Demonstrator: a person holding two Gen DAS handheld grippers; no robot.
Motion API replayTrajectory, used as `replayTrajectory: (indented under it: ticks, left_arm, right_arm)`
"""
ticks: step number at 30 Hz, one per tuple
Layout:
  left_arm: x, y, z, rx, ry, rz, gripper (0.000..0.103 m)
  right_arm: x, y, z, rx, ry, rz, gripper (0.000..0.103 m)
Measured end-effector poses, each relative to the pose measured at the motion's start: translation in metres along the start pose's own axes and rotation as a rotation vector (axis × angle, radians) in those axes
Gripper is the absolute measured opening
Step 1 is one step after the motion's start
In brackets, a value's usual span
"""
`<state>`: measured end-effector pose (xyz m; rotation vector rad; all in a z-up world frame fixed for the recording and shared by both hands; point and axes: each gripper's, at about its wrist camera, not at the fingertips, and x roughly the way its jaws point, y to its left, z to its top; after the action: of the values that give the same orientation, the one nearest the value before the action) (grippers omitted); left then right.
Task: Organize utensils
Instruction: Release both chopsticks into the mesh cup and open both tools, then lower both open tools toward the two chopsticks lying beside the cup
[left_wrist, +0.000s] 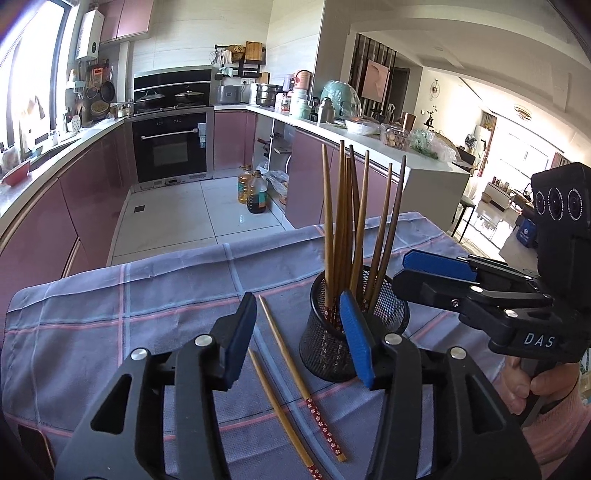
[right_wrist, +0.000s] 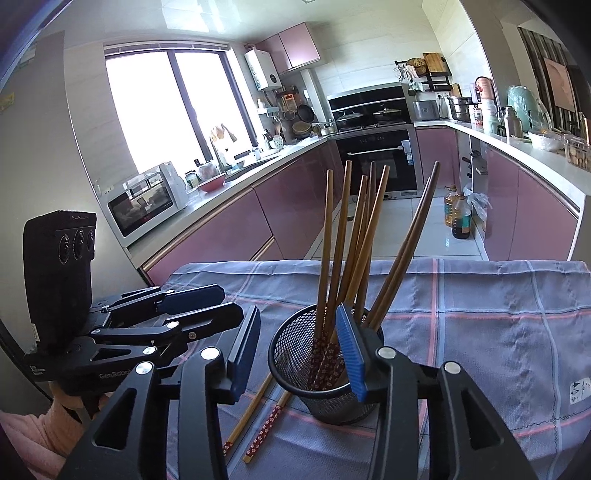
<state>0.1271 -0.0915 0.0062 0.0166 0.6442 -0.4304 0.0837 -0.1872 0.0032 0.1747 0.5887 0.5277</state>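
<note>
A black mesh holder (left_wrist: 334, 347) stands on the checked cloth (left_wrist: 147, 295) with several wooden chopsticks (left_wrist: 354, 221) upright in it. Two more chopsticks (left_wrist: 295, 380) lie flat on the cloth left of the holder. My left gripper (left_wrist: 299, 332) is open and empty, above the loose pair, its right finger beside the holder. My right gripper (right_wrist: 299, 350) is open and empty, just in front of the holder (right_wrist: 325, 369), above the ends of the loose chopsticks (right_wrist: 258, 421). It also shows in the left wrist view (left_wrist: 424, 269), to the right of the holder.
The cloth-covered table (right_wrist: 498, 332) ends at its far edge towards the kitchen floor. Two oil bottles (left_wrist: 253, 192) stand on the floor by the pink cabinets. Counters run along both sides, with an oven (left_wrist: 170, 147) at the back.
</note>
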Motion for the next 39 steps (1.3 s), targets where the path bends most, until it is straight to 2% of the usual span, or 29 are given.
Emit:
replayTrajectory:
  ticks: [6, 10, 16, 22, 29, 31, 33, 39]
  left_arm:
    - [-0.014, 0.005, -0.018, -0.006, -0.012, 0.049, 0.055]
    - [-0.017, 0.009, -0.031, -0.012, 0.001, 0.08, 0.056]
    - [-0.017, 0.02, -0.058, -0.033, 0.051, 0.112, 0.058]
    - [-0.011, 0.028, -0.081, -0.062, 0.115, 0.124, 0.058]
    - [0.002, 0.034, -0.103, -0.08, 0.168, 0.128, 0.058]
    - [0.005, 0.034, -0.106, -0.083, 0.175, 0.127, 0.058]
    - [0.007, 0.035, -0.108, -0.086, 0.18, 0.121, 0.058]
    - [0.012, 0.03, -0.112, -0.076, 0.193, 0.098, 0.058]
  right_arm:
    - [-0.012, 0.017, -0.011, -0.037, -0.008, 0.016, 0.042]
    - [-0.012, 0.03, -0.025, -0.064, 0.019, 0.039, 0.042]
    - [0.011, 0.039, -0.055, -0.043, 0.139, 0.073, 0.042]
    - [0.043, 0.037, -0.083, 0.003, 0.26, 0.065, 0.042]
    - [0.071, 0.036, -0.098, 0.04, 0.339, 0.031, 0.026]
    - [0.074, 0.038, -0.099, 0.034, 0.337, 0.009, 0.021]
    - [0.073, 0.04, -0.1, 0.029, 0.34, -0.01, 0.011]
    - [0.065, 0.039, -0.107, 0.063, 0.346, -0.01, 0.009]
